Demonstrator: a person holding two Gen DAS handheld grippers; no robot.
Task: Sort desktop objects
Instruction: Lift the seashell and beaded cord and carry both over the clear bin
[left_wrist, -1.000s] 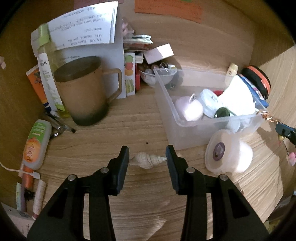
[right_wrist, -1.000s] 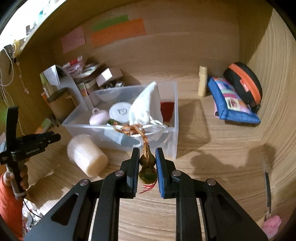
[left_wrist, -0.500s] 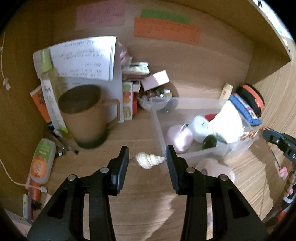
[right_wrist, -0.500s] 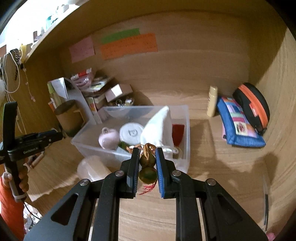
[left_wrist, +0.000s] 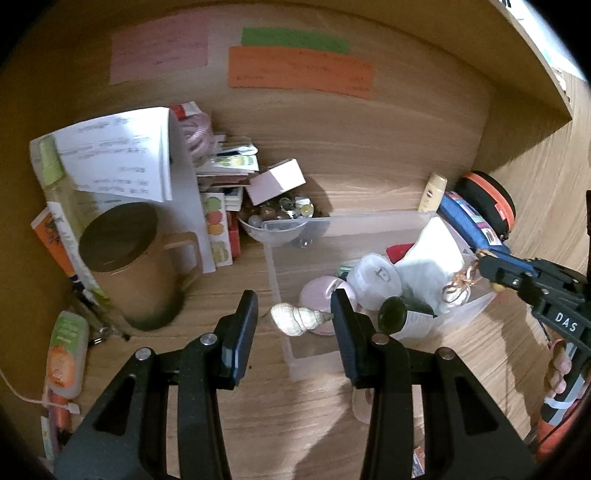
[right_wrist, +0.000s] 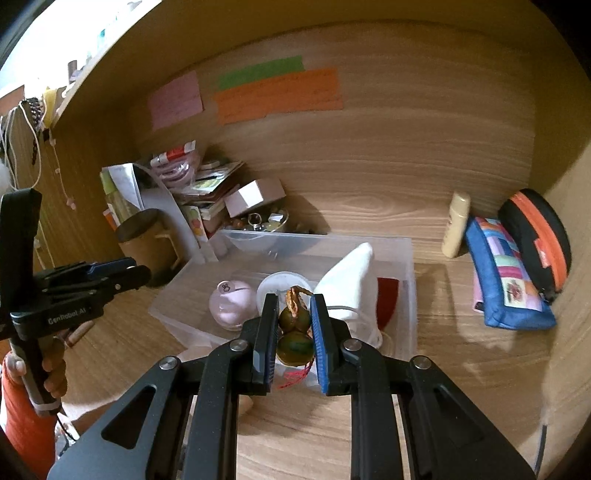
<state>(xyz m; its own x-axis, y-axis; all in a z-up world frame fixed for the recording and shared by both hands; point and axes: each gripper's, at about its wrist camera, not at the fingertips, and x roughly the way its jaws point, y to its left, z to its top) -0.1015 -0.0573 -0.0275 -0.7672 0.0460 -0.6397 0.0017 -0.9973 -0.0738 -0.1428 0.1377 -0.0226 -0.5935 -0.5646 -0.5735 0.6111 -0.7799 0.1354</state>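
My left gripper (left_wrist: 293, 314) is shut on a pale spiral seashell (left_wrist: 295, 318) and holds it above the near left corner of the clear plastic bin (left_wrist: 280, 266). My right gripper (right_wrist: 293, 321) is shut on a green-brown gourd charm (right_wrist: 293, 332) with a red tassel, held over the bin's front wall (right_wrist: 177, 317). The bin holds a pink round case (right_wrist: 231, 306), a white lid (right_wrist: 280, 284), a white cloth (right_wrist: 351, 280) and a dark green bottle (left_wrist: 399, 314). The right gripper also shows in the left wrist view (left_wrist: 491, 271).
A brown lidded mug (left_wrist: 125, 266), papers, boxes and a bowl of beads (left_wrist: 277, 218) crowd the back left. A lotion tube (left_wrist: 68, 354) lies at left. A cream tube (right_wrist: 456, 225), blue pouch (right_wrist: 506, 273) and black-orange case (right_wrist: 535, 240) sit at right.
Both grippers have risen and moved towards the bin with their objects. The shell is now over the bin's corner and the gourd over its front wall.
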